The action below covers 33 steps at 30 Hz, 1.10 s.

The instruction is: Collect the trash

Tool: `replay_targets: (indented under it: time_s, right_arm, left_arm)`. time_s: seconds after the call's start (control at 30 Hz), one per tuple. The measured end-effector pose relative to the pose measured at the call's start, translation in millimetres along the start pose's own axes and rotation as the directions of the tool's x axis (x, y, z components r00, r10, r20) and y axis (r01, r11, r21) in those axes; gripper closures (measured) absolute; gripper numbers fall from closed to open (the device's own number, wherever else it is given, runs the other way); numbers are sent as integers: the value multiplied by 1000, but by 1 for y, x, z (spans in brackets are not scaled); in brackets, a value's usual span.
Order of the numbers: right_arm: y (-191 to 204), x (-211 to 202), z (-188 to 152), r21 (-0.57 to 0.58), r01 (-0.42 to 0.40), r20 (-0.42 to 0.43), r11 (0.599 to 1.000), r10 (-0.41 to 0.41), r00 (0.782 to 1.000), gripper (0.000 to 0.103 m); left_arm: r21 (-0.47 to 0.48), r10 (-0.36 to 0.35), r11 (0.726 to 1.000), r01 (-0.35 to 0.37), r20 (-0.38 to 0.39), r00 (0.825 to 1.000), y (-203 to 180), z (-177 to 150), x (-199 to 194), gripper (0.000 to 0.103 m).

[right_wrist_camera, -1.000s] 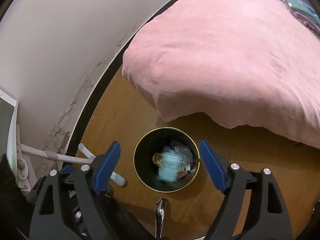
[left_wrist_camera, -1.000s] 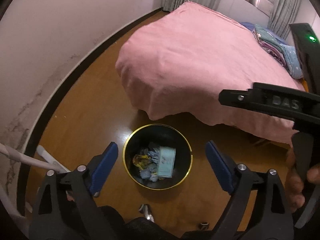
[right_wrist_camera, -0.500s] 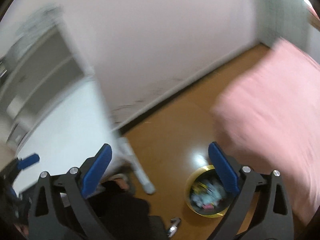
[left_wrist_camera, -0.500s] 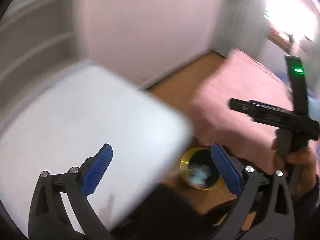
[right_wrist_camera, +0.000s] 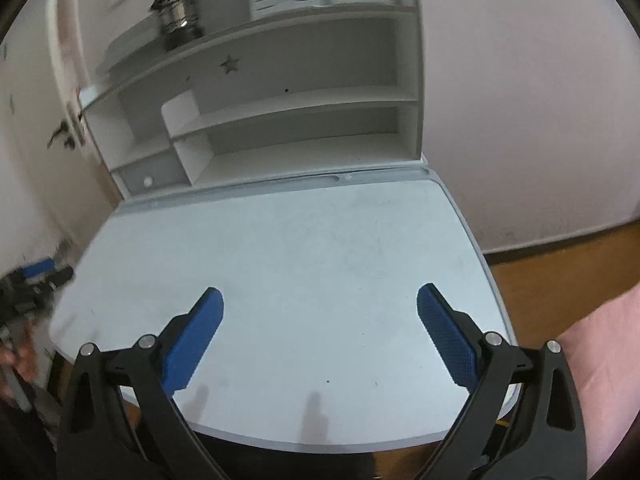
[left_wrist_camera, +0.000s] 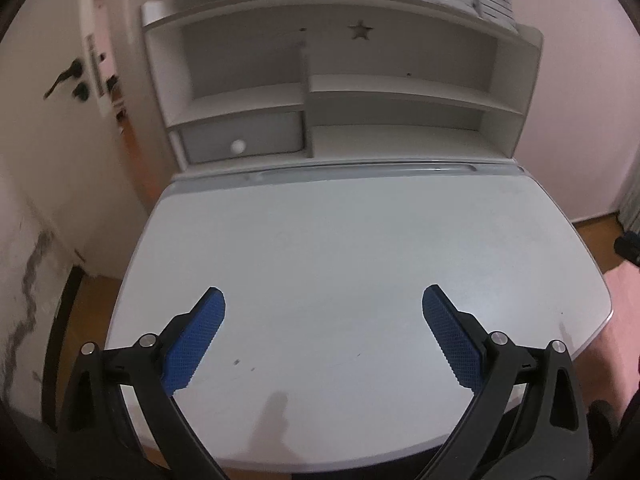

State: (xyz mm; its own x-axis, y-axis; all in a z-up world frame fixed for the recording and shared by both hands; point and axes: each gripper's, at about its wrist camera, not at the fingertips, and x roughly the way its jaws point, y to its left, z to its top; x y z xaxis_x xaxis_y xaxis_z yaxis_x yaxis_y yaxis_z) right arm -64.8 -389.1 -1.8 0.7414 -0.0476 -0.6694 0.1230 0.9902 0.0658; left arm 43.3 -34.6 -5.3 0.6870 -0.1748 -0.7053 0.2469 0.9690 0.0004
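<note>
Both my left gripper [left_wrist_camera: 323, 340] and right gripper [right_wrist_camera: 319, 338] hang wide open, empty, above the worktop [left_wrist_camera: 360, 248]; no trash shows here, so I risk grabbing at nothing.

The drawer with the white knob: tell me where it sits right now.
The drawer sits in the bottom left compartment of the white shelf unit behind the desk, near the door; both views show it.

White desk [left_wrist_camera: 340, 248] carries a shelf unit [left_wrist_camera: 344, 92] at back
</note>
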Motion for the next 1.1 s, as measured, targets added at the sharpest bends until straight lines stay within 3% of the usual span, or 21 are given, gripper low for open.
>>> replay_targets:
  time_s: [0.2, 0.4, 1.1]
  right_arm:
    - [13, 5, -3, -15, 1, 1, 1000, -1, 1000, 9]
    - [22, 8, -11, -52, 8, -8, 999, -8, 1000, 9]
    - [26, 10, -9, -47, 7, -12, 999, -7, 1000, 9]
  left_arm:
    - [-5, 37, 999, -37, 40, 998, 1, -10, -16, 7]
    - [-52, 25, 998, -21, 62, 998, 4, -15, -29, 7]
    - [-36, 43, 999, -41, 64, 997, 3, -17, -23, 7]
